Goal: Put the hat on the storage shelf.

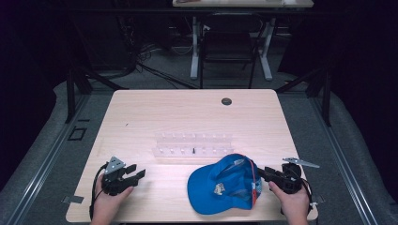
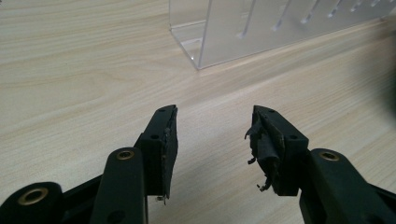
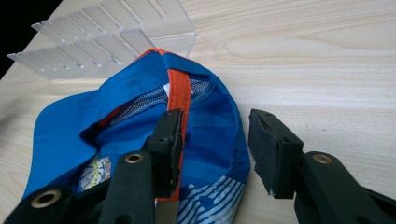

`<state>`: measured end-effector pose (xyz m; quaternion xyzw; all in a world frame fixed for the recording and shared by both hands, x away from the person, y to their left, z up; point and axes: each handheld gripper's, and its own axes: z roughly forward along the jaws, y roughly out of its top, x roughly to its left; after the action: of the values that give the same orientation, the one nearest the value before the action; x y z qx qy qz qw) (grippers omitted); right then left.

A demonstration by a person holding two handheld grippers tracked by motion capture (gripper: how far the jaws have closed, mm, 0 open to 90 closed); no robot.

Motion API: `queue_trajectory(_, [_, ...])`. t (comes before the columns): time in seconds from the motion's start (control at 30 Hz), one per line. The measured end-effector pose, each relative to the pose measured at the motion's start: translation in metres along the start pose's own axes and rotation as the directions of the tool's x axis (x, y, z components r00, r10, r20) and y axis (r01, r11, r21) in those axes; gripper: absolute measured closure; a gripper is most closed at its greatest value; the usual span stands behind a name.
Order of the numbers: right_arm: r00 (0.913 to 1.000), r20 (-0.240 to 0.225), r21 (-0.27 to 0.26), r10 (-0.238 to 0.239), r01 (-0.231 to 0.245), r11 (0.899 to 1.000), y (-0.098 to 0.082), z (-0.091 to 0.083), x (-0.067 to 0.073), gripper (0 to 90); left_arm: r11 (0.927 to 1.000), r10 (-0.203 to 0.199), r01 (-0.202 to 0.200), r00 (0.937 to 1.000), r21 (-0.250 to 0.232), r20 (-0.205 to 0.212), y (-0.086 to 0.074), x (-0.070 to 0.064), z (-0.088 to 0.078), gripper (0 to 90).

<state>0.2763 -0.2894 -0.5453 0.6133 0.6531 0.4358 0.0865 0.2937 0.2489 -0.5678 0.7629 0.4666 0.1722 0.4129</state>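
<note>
Both our tongs gape empty — right tongs straddle the blue cap's rear edge, left tongs well apart

Black tongs, brass rivets, frayed pads

**Pale wood desk with cap and clear rack**

The desk has a light wood-grain top with a small dark round grommet near its far edge. A clear acrylic rack lies beyond both sets of jaws. A blue cap with orange trim lies under the right gripper's jaws. Bare wood shows between the left gripper's jaws.
</note>
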Motion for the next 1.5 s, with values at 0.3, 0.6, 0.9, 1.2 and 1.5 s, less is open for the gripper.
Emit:
queue_trajectory(0.3, [0.9999,-0.013,0.040,0.003,-0.002,0.999,0.003,-0.004,0.001,54.8,0.9996,0.017,-0.016,0.9997,0.023,-0.020,0.000,-0.002,0.002,49.7])
queue_trajectory(0.6, [0.9996,-0.020,0.088,0.020,-0.018,0.996,0.022,-0.012,0.008,54.8,0.9994,0.026,-0.026,0.9993,0.023,-0.026,0.000,-0.004,-0.002,47.7])
queue_trajectory(0.9, [0.9996,-0.027,0.200,0.001,0.005,0.980,0.043,-0.014,0.016,54.8,0.9987,0.043,-0.042,0.9989,0.029,-0.020,0.001,-0.006,0.000,47.6])
queue_trajectory(1.2, [0.9992,-0.039,0.290,0.001,0.011,0.957,0.055,-0.010,0.023,56.1,0.9987,0.041,-0.040,0.9990,0.030,-0.019,0.001,-0.007,-0.001,47.6])
queue_trajectory(1.5, [0.9985,-0.050,0.361,0.024,-0.004,0.933,0.057,0.008,0.025,55.1,0.9985,0.045,-0.045,0.9988,0.033,-0.019,0.001,-0.007,-0.001,47.6])
